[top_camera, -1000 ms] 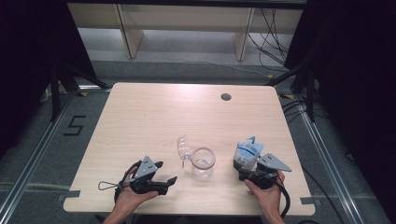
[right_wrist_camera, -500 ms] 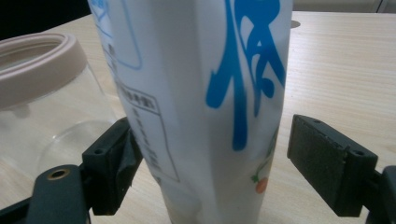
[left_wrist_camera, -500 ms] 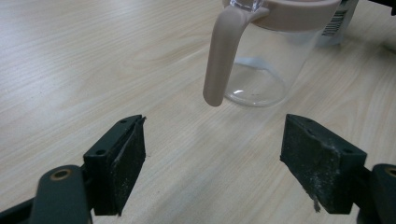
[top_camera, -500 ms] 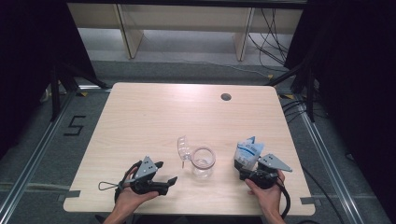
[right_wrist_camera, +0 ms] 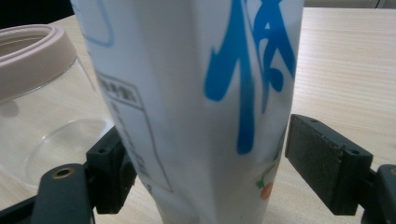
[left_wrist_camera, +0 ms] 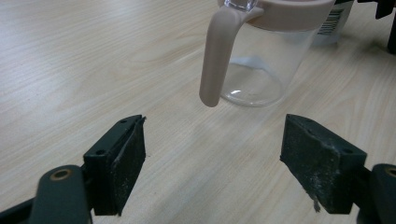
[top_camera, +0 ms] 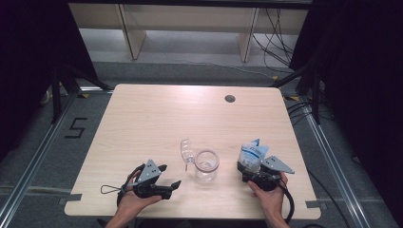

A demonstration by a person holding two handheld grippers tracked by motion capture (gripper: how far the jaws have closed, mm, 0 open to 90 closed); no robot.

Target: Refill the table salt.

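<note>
High view, carton [top_camera: 250,155] upright, long axis vert.

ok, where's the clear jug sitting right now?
In the high view the clear jug stands near the table's front edge, between the left gripper and the white pouch at the right gripper, its lid flipped open.

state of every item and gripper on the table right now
clear plastic jug with pink rim and handle: upright, empty, flip lid open
white pouch with blue print: upright, top torn open, between the right gripper's jaws
left gripper: open, empty, facing the jug handle
right gripper: jaws around the pouch; right pad apart from it
</note>
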